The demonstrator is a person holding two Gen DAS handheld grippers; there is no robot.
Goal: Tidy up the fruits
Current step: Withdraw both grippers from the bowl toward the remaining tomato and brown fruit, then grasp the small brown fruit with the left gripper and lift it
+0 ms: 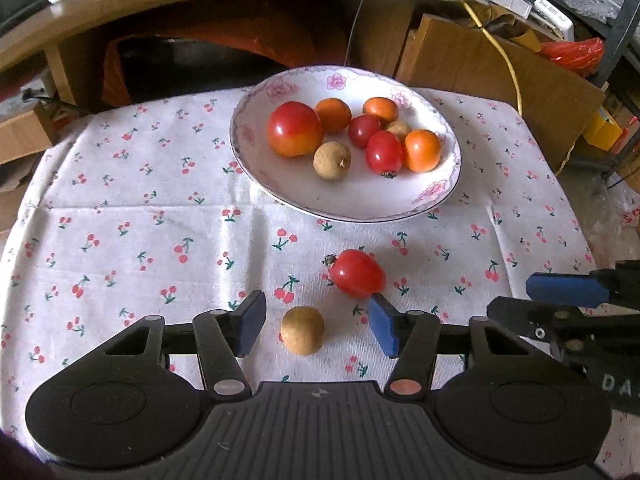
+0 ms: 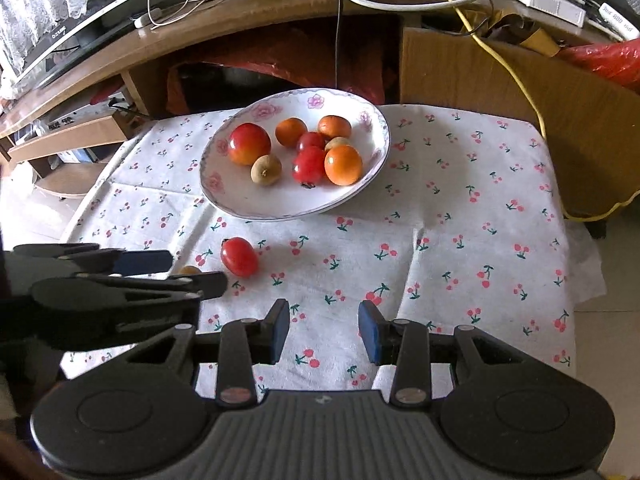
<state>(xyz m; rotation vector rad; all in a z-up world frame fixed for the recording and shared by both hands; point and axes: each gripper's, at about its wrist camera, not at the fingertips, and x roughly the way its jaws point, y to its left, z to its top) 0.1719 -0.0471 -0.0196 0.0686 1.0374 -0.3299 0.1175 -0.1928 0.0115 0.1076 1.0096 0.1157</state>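
The left tongs (image 1: 318, 326) stand wide open and hold nothing, and the longan (image 1: 302, 330) lies on the worktop (image 1: 120, 220) right between their two blue pads (image 1: 250, 326), a little nearer the left pad and touching neither; being nearly round, it offers no long axis to line up with, so a straight close looks enough. Just beyond and to the right, the loose tomato (image 1: 357, 273) lies near the tip of the right pad, its long axis slanting across the cloth with the stem end pointing left, so I judge it could get nudged if the tongs push forward. Further on, the plate (image 1: 348, 208) already carries the other fruit, straight ahead of the tongs. The right tongs (image 2: 324, 330) are open too and empty, over bare cloth, with the tomato (image 2: 239, 257) ahead to their left and the longan mostly hidden behind the left tool; the left set is clearly the nearer to both loose fruits
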